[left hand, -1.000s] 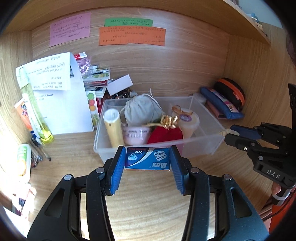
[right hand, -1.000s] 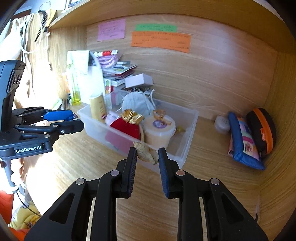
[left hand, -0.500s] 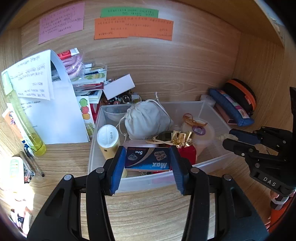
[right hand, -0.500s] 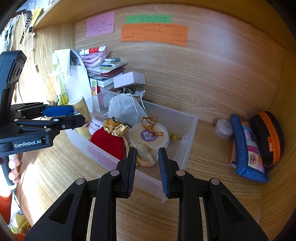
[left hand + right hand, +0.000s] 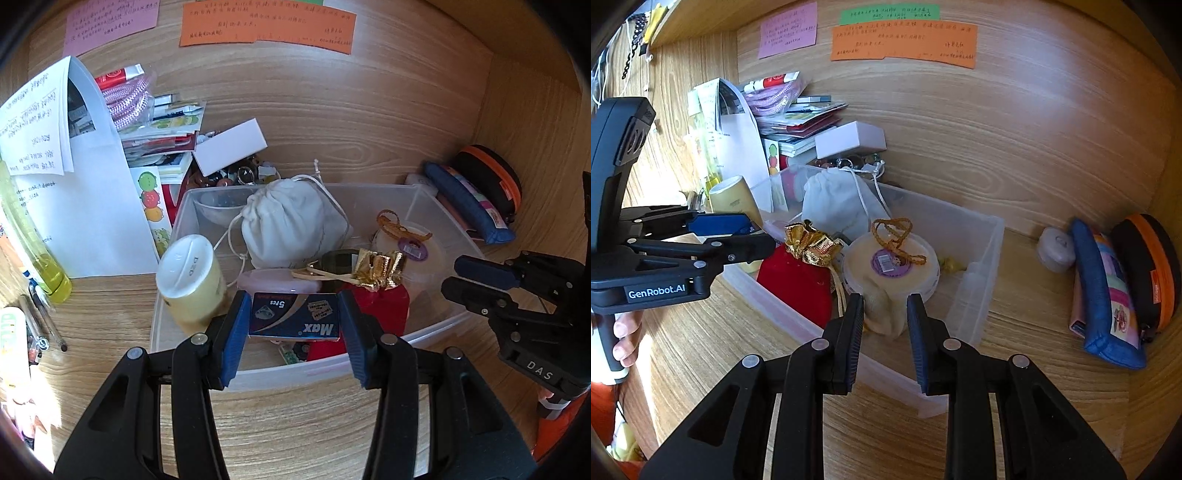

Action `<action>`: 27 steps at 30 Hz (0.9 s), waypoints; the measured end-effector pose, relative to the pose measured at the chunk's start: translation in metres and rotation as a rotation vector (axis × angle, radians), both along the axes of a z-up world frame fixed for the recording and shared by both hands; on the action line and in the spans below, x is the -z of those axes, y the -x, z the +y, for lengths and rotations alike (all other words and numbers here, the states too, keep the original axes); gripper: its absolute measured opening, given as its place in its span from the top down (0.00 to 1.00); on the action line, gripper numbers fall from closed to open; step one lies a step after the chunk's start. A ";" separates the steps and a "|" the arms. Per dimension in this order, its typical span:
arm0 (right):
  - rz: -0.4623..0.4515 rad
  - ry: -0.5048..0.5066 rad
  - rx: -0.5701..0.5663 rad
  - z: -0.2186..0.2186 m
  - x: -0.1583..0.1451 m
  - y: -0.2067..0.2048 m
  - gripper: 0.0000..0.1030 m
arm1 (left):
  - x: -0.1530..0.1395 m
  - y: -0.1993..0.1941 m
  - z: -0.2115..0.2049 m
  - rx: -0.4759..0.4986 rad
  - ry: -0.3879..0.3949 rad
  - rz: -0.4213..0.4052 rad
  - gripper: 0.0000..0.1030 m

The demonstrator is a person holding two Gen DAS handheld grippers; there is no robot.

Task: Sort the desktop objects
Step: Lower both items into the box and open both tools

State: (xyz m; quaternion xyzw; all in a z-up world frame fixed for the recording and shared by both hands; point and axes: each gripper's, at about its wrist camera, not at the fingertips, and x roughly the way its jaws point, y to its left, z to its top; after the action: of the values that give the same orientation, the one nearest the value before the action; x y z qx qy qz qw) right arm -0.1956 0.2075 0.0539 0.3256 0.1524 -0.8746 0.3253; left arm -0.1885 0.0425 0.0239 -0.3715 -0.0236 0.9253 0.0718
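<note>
My left gripper (image 5: 294, 320) is shut on a small dark blue "Max" box (image 5: 294, 320) and holds it over the near edge of a clear plastic bin (image 5: 436, 206). The bin holds a white drawstring pouch (image 5: 291, 221), a yellow bottle (image 5: 190, 280), a red and gold pouch (image 5: 376, 295) and a round cream tub (image 5: 891, 267). My right gripper (image 5: 885, 317) is shut on a small beige cloth bundle (image 5: 882, 314) over the bin's right part. The left gripper also shows in the right wrist view (image 5: 738, 236), and the right gripper in the left wrist view (image 5: 480, 280).
A stack of papers and packets (image 5: 155, 129) and a white box (image 5: 231, 146) stand behind the bin. A blue pencil case (image 5: 1104, 291), an orange and black case (image 5: 1148, 269) and a small white puck (image 5: 1054, 249) lie at the right. Pens (image 5: 40, 321) lie at left.
Both grippers have moved forward and now hang over the bin, each still holding its object. The bin looks closer in both views.
</note>
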 end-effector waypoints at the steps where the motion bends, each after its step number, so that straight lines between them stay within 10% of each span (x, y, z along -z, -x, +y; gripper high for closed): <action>1: 0.006 -0.002 0.001 0.000 0.000 0.000 0.79 | 0.001 0.000 0.000 0.000 -0.002 0.000 0.54; 27: 0.129 -0.003 0.047 0.001 -0.008 -0.007 0.42 | -0.013 -0.010 -0.002 0.003 -0.025 0.082 0.30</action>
State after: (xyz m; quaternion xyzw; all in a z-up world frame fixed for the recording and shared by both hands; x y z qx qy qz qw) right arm -0.1883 0.2087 0.0614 0.2724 0.1668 -0.9010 0.2936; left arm -0.1789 0.0400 0.0364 -0.3322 -0.0314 0.9394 0.0789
